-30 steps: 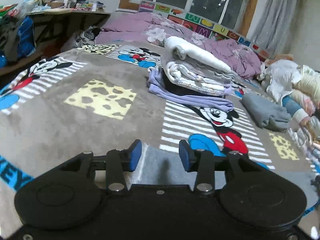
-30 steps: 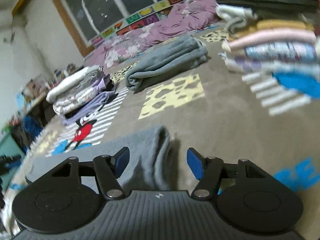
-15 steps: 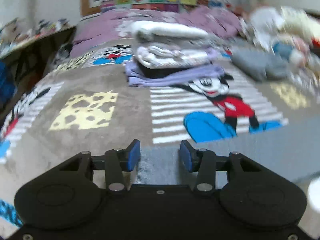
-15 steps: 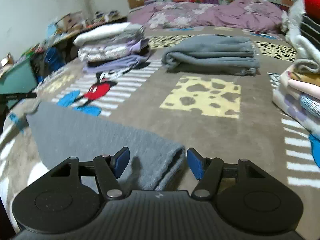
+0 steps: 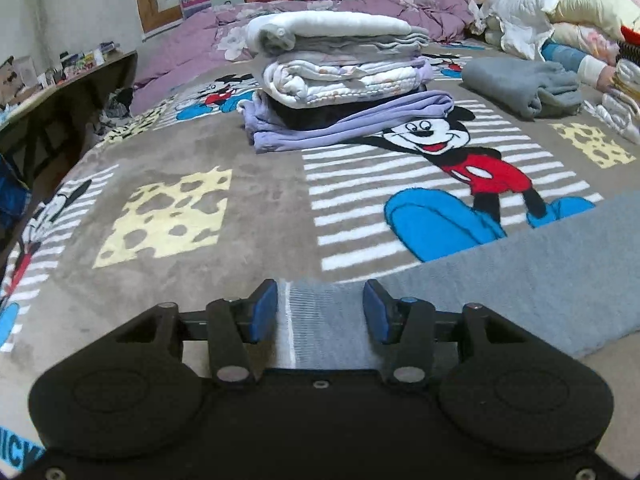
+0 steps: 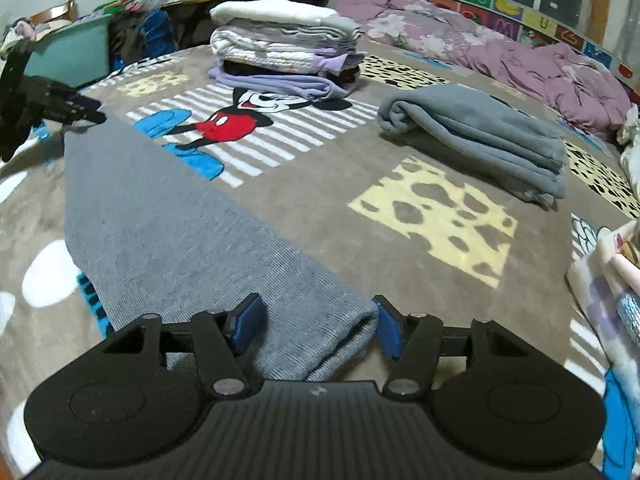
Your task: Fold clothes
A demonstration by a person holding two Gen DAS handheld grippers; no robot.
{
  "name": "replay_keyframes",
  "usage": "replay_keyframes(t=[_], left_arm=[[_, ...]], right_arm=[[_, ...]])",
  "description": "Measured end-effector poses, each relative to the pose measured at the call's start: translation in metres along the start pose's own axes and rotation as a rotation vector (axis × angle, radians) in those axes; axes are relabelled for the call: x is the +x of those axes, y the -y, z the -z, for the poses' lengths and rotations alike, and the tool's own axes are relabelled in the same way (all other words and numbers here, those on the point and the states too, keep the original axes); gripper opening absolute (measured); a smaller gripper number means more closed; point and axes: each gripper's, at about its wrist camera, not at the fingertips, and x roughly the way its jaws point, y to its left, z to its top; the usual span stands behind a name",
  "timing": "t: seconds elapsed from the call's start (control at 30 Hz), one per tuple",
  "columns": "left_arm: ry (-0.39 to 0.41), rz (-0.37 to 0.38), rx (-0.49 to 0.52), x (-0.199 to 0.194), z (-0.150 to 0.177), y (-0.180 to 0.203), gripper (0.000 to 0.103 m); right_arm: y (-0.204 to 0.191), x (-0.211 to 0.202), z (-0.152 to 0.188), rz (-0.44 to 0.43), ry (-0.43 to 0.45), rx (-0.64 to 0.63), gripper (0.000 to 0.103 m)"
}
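Note:
A grey knit garment [image 6: 168, 232] lies flat as a long band on the Mickey Mouse blanket [image 6: 320, 184]. My right gripper [image 6: 318, 326] is open with one end of the garment between its blue pads. My left gripper [image 5: 320, 312] is open over the other end, a ribbed hem [image 5: 320, 320]. The garment runs off to the right in the left wrist view [image 5: 540, 276]. The left gripper shows at the far left of the right wrist view [image 6: 48, 108].
A stack of folded bedding and clothes [image 5: 344, 76] sits mid-bed, also in the right wrist view [image 6: 284, 48]. A folded grey blanket [image 6: 480, 136] lies to the right. More folded piles [image 5: 580, 24] stand at the right edge. A purple duvet [image 6: 500, 52] lies behind.
Both grippers swung round and spread apart; the bunched grey garment is now stretched out flat between them. The jaws stayed open throughout.

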Motion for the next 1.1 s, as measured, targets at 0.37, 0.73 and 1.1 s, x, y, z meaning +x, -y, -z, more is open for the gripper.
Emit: replay_keyframes(t=[0.37,0.73,1.1], left_arm=[[0.094,0.019,0.008,-0.019,-0.002,-0.001,0.011],[0.301,0.032,-0.021,-0.075,0.011,0.002,0.011],[0.334,-0.003,-0.064,-0.127,0.056,0.000,0.011]], right_arm=[[-0.008,-0.011,-0.001,0.051,0.040,-0.059,0.028],[-0.026,-0.048,-0.002,0.081,0.129,-0.101,0.020],[-0.064,-0.093,0.014,0.094,0.238,-0.169,0.020]])
